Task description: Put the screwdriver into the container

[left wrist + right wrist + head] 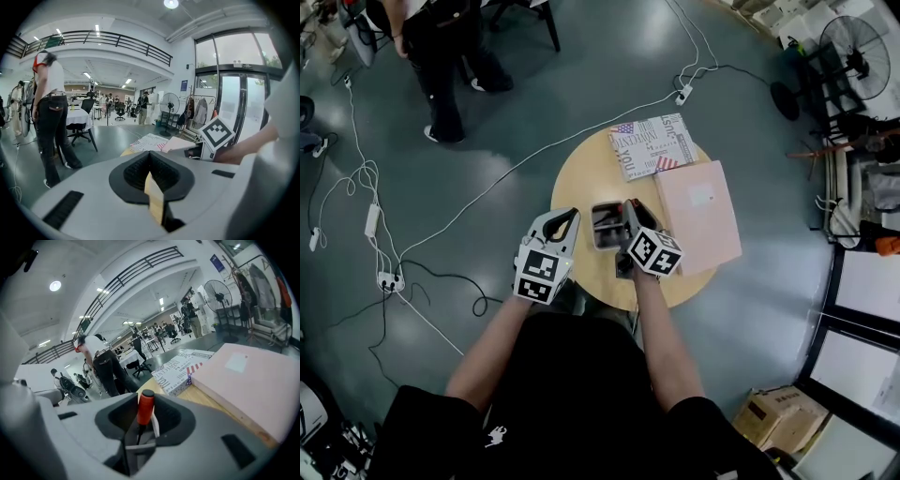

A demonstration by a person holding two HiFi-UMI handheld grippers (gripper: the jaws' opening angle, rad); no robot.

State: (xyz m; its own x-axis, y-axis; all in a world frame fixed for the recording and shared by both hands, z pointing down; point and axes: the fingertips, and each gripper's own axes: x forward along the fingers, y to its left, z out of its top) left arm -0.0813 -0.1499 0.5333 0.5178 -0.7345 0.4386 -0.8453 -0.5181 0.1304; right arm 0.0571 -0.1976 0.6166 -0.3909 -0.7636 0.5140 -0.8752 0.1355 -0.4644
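Observation:
A screwdriver with a red handle [145, 407] stands upright between the jaws of my right gripper [630, 212], which is shut on it. This gripper hovers over the round wooden table [573, 179], right beside the small grey container [606, 226]. In the head view the screwdriver itself is hidden by the gripper body. My left gripper [562, 218] sits at the table's near left edge, to the left of the container. Its jaws are shut with nothing in them, only a tan pad strip [154, 199] showing.
A patterned box [652, 143] lies at the table's far side and a pink board [698, 214] on its right part. A person [445, 56] stands on the floor beyond. Cables and a power strip [389, 279] lie at the left, a fan [853, 42] at the far right.

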